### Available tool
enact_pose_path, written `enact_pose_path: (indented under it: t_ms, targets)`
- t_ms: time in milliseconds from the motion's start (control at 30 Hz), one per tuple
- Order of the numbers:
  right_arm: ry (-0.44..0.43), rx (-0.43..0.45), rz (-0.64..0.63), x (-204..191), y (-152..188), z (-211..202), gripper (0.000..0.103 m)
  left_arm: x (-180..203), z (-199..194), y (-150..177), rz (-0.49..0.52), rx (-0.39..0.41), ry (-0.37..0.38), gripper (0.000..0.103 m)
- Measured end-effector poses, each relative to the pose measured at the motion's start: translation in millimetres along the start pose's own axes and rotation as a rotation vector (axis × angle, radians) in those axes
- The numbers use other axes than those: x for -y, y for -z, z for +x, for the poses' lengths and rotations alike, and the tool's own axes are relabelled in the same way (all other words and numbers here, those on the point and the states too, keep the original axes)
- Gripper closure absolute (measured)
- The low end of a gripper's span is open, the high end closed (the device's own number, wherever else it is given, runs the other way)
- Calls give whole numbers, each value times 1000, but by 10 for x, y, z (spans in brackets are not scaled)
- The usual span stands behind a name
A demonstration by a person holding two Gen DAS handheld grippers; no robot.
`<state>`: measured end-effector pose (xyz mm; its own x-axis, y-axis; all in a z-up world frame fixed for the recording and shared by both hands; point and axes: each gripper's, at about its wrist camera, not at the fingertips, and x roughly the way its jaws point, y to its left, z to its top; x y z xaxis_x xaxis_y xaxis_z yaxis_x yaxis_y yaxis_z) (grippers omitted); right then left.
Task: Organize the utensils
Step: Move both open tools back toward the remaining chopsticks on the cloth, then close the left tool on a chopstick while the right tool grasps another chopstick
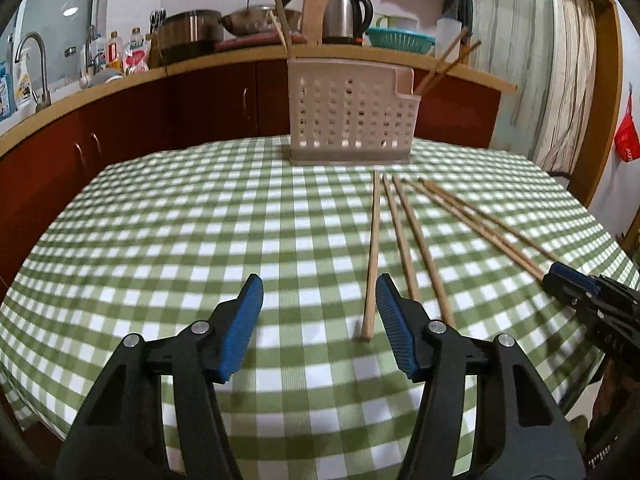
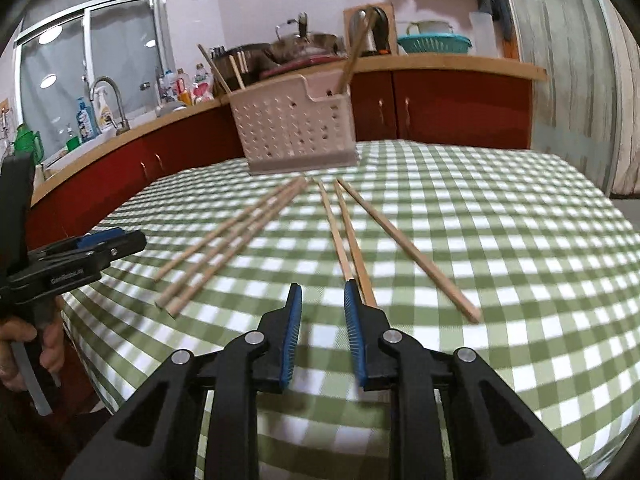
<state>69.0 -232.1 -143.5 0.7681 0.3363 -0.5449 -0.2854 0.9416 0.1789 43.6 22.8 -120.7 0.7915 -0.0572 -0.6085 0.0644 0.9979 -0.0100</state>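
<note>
Several wooden chopsticks (image 1: 406, 240) lie fanned on the green checked tablecloth (image 1: 200, 240), tips toward a white perforated utensil holder (image 1: 352, 120) at the far side. The holder has a few chopsticks (image 1: 444, 64) standing in it. My left gripper (image 1: 319, 286) is open, low over the cloth, its right finger beside the leftmost chopstick. My right gripper (image 2: 322, 296) is open, just short of the near ends of two middle chopsticks (image 2: 346, 240). The holder (image 2: 296, 128) and the left gripper (image 2: 108, 246) show in the right wrist view. The right gripper (image 1: 576, 280) shows in the left wrist view.
A kitchen counter (image 1: 240, 60) with red cabinets runs behind the table, carrying pots, a kettle (image 1: 346, 18), a teal colander and a sink tap (image 1: 38, 68). The table's near edge drops off below both grippers. A curtain hangs at the right.
</note>
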Motion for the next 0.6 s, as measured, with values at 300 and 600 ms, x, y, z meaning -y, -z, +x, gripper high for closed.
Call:
enact_pose_path:
  t_ms: [300,600]
  targets:
    - [37,-14,-10,60,43,7,80,15,56,58,4,-27,8,47]
    - [45,-31,-22,32,118,19,89,79,122,79,8,-53,40,52]
